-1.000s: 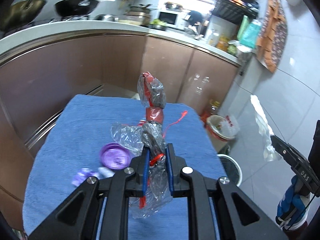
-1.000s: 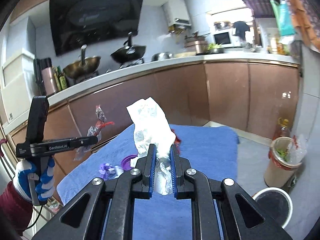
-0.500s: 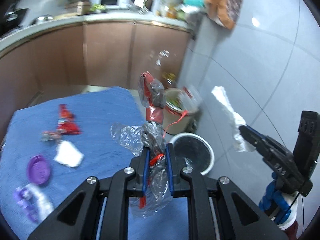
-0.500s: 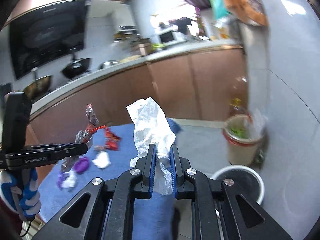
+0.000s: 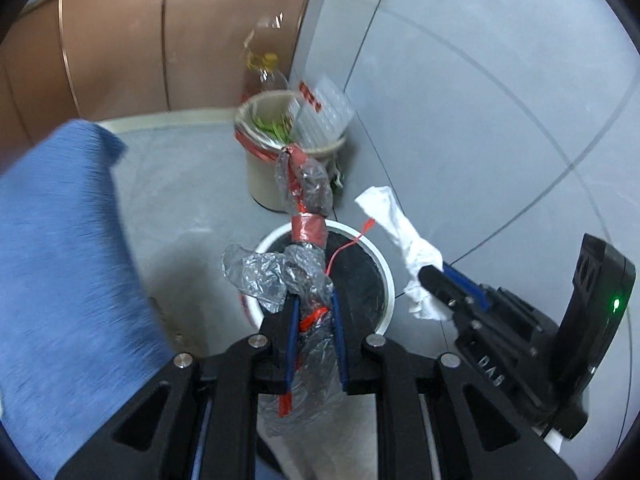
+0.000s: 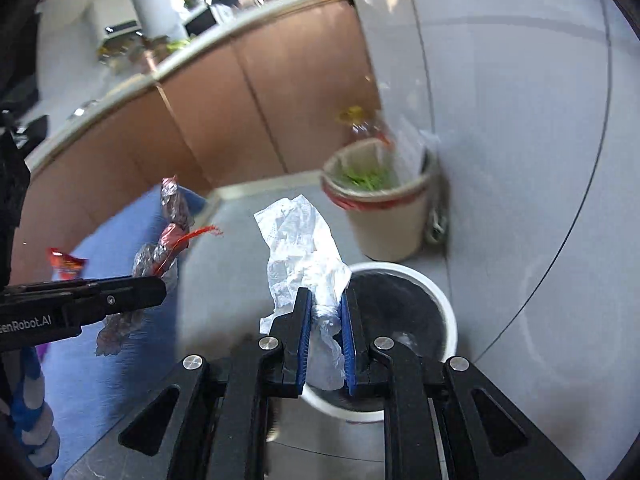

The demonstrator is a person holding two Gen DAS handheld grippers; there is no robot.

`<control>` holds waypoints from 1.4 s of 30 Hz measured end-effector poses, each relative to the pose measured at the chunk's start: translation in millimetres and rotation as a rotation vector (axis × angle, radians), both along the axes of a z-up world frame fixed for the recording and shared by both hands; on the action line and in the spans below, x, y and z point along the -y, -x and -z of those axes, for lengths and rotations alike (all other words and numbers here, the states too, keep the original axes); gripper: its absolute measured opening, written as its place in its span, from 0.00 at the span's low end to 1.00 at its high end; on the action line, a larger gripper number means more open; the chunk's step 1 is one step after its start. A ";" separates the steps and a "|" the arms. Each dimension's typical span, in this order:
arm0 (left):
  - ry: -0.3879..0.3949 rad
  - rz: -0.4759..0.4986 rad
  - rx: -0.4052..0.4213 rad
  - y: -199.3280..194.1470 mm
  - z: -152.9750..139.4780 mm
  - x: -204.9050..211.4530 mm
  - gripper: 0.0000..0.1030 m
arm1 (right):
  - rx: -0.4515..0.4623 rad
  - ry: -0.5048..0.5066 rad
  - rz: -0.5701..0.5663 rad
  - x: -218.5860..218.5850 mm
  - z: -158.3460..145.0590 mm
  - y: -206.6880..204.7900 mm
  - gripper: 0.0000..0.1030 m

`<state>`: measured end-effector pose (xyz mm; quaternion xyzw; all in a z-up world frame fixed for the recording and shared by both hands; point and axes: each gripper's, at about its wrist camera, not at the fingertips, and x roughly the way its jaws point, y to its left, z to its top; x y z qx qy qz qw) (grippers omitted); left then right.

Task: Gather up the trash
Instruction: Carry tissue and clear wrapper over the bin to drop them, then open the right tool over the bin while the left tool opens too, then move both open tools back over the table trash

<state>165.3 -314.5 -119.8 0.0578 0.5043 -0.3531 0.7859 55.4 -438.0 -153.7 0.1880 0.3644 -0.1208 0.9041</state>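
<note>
left gripper jaws pinch a light, crinkly wrapper mid-length; right gripper jaws clamp a soft tissue. both hang above the white bin, limp and likely clingy.

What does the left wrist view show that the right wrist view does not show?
Only the left wrist view shows a green light on the right gripper's body. Only the right wrist view shows the kitchen counter and a red snack packet on the blue cloth. Both show the plastic wrapper in the left gripper, the white tissue in the right gripper, the white bin and the beige bin.
</note>
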 end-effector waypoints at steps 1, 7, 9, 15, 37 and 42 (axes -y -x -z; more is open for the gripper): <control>0.003 0.002 -0.018 -5.1 7.3 4.9 0.15 | -0.012 -0.001 0.007 4.3 6.4 -4.2 0.15; 0.020 0.012 -0.101 -28.2 42.7 36.4 0.17 | -0.078 -0.006 0.036 24.5 43.2 -27.2 0.20; 0.027 0.014 -0.128 -35.4 51.5 44.7 0.23 | -0.093 -0.017 0.043 29.7 53.4 -32.7 0.22; 0.049 -0.002 -0.156 -45.1 64.4 49.8 0.43 | -0.149 -0.025 0.052 31.8 75.8 -43.7 0.31; 0.144 -0.126 0.085 10.5 -46.1 -83.4 0.43 | 0.060 0.052 0.010 -37.8 -44.7 4.1 0.40; 0.175 -0.167 0.163 34.6 -80.5 -137.8 0.43 | 0.144 0.081 -0.032 -70.1 -90.7 19.1 0.41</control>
